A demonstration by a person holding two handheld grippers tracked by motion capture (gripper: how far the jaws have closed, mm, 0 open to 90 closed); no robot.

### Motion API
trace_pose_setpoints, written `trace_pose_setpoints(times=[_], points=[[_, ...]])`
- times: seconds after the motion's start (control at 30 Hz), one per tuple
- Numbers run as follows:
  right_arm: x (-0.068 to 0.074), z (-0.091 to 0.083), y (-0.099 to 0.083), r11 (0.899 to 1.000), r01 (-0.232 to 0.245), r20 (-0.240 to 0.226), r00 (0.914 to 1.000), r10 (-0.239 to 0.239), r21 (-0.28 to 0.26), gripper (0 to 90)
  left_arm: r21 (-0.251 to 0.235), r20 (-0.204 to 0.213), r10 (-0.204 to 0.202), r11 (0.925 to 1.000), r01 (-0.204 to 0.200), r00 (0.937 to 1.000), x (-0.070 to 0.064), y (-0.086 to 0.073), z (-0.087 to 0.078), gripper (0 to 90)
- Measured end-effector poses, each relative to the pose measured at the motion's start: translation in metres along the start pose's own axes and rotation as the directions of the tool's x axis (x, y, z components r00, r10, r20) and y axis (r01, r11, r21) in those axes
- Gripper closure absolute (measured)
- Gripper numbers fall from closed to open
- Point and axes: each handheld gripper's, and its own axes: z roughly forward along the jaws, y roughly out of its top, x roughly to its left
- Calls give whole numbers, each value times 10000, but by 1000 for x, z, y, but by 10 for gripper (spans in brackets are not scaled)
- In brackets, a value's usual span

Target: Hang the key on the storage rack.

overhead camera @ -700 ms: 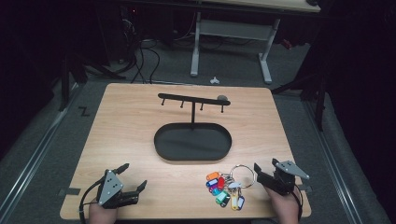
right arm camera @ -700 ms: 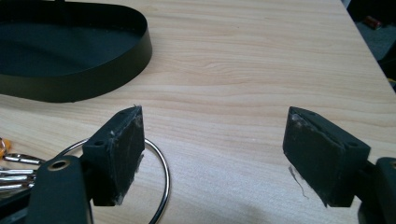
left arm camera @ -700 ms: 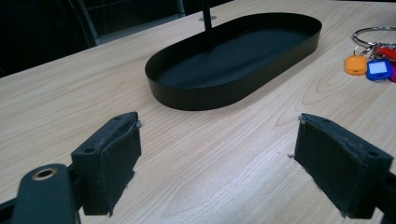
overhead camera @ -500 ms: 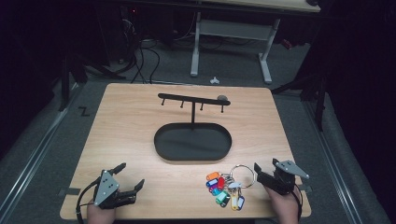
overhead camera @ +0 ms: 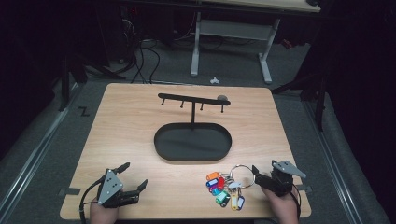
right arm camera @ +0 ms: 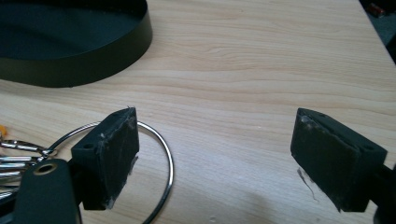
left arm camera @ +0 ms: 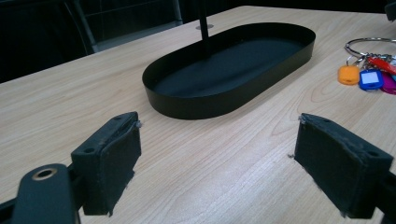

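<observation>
**Right jaws at the key ring, nothing gripped**

The right gripper point(overhead camera: 259, 173) sits at the near right of the bench point(overhead camera: 130, 126) with its jaws wide apart and empty. In the right gripper view point(right arm camera: 212, 156) one jaw lies over the near arc of the ring point(right arm camera: 161, 149), with the rest of the ring curving out to that side; the other jaw stands well clear over bare wood. So the ring lies off to one side of the gap rather than between the jaws, and a grip would likely call for a small shift toward the ring before closing.

From the high view the keys point(overhead camera: 223, 186) lie just left of the right gripper, ring point(overhead camera: 242, 174) nearest the jaws and the coloured tags point(overhead camera: 219, 186) fanned away to the left and near edge. The bunch's long axis runs roughly left to right, ring end toward the right hand. That hand is much the nearer.

The left gripper point(overhead camera: 133, 179) rests at the near left, jaws also wide apart and empty. Its own view point(left arm camera: 217, 168) looks across the tray point(left arm camera: 224, 100) to a few tags point(left arm camera: 366, 77) at the edge of the frame.

The high view alone gives the stand's hooked bar point(overhead camera: 194, 99) rising beyond the tray point(overhead camera: 161, 140). The right gripper view shows how the ring lies against the jaw.
</observation>
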Motion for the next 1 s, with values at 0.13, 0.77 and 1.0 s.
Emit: trace_pose_setpoints(times=[0.13, 0.77, 1.0], points=[[7, 3, 3, 9994, 329, -237, 9992, -327, 69, 157, 78, 52, 16, 10000, -16, 10000, 0, -1, 0, 150], [25, 9, 25, 9780, 1439, -1206, 9846, -1263, 1512, 165, 180, 350, 216, 9996, -222, 9992, -5, 0, 5, 150], [23, 13, 33, 9592, 1915, -1530, 9749, -1615, 2080, 218, 153, 420, 208, 9997, -214, 9989, -5, 1, 7, 150]])
